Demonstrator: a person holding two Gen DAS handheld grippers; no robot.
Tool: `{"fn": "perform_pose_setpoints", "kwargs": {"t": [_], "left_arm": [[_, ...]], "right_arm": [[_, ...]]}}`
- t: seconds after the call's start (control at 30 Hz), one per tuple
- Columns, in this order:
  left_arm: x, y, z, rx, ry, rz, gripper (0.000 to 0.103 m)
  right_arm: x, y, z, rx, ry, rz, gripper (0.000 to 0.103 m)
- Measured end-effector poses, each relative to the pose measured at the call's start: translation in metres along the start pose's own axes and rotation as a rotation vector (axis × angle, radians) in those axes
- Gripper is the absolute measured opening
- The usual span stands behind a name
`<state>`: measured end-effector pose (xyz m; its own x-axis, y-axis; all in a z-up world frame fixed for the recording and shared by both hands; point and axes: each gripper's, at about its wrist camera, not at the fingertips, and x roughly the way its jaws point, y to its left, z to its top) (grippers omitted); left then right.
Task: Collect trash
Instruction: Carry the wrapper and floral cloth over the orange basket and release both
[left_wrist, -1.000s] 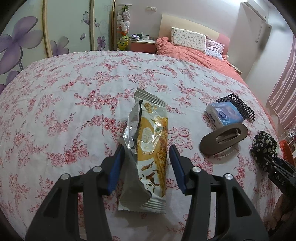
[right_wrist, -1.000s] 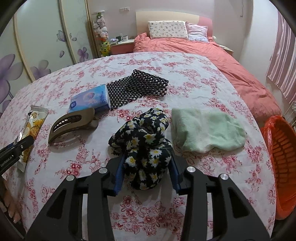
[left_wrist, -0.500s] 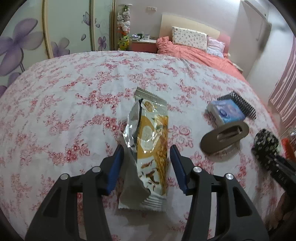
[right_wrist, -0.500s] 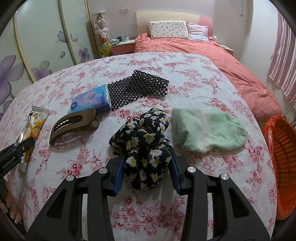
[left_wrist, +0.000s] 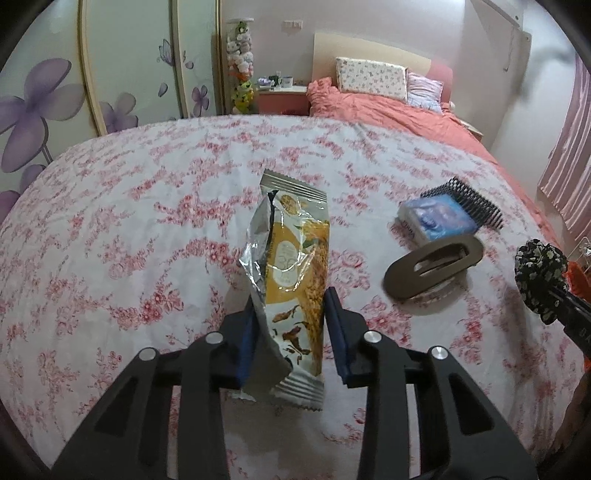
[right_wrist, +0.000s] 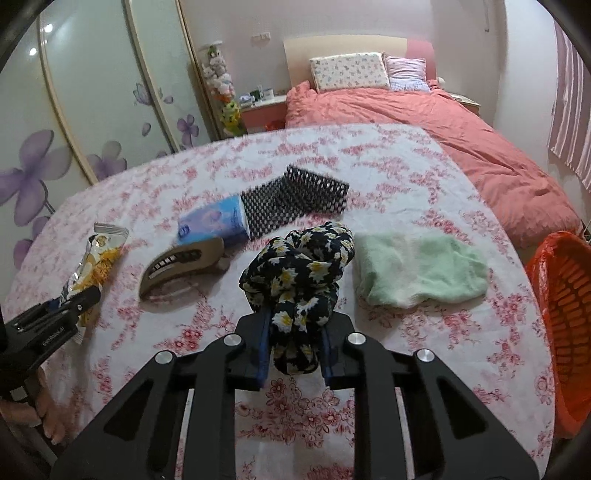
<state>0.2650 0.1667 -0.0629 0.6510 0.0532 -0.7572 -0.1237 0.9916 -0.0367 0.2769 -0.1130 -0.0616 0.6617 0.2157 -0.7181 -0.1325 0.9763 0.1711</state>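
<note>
The snack wrapper (left_wrist: 291, 280) lies on the flowered bedspread (left_wrist: 147, 229), and my left gripper (left_wrist: 290, 328) has just been closing and now pinches its lower part. On its yellow panel I read only "30". My right gripper (right_wrist: 293, 343) has been closing too and squeezes the daisy-print cloth (right_wrist: 299, 273). Only the right view shows the green towel (right_wrist: 417, 269) and the orange basket (right_wrist: 561, 310).

Foil snack wrapper (left_wrist: 295, 273) gleaming glossy, crinkled; floral cloth (right_wrist: 299, 273) looking soft, matt; green towel (right_wrist: 417, 273) looking fluffy.
</note>
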Motion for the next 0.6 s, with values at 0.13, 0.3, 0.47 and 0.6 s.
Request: {"fn": "perform_pose_setpoints", "kwargs": {"t": [0.13, 0.3, 0.47, 0.6], "left_arm": [[-0.02, -0.01, 0.007, 0.009, -0.041, -0.025, 0.035], [-0.048, -0.04, 0.014, 0.039, -0.094, -0.09, 0.035], [-0.074, -0.093, 0.019, 0.091, -0.142, -0.19, 0.035], [-0.091, -0.145, 0.02, 0.142, -0.159, -0.306, 0.035]], "right_arm": [[-0.018, -0.011, 0.006, 0.02, -0.042, 0.01, 0.021], [-0.044, -0.037, 0.011, 0.069, -0.103, 0.007, 0.021], [-0.077, -0.073, 0.014, 0.132, -0.179, -0.025, 0.021], [-0.104, -0.11, 0.013, 0.189, -0.244, -0.087, 0.021]]}}
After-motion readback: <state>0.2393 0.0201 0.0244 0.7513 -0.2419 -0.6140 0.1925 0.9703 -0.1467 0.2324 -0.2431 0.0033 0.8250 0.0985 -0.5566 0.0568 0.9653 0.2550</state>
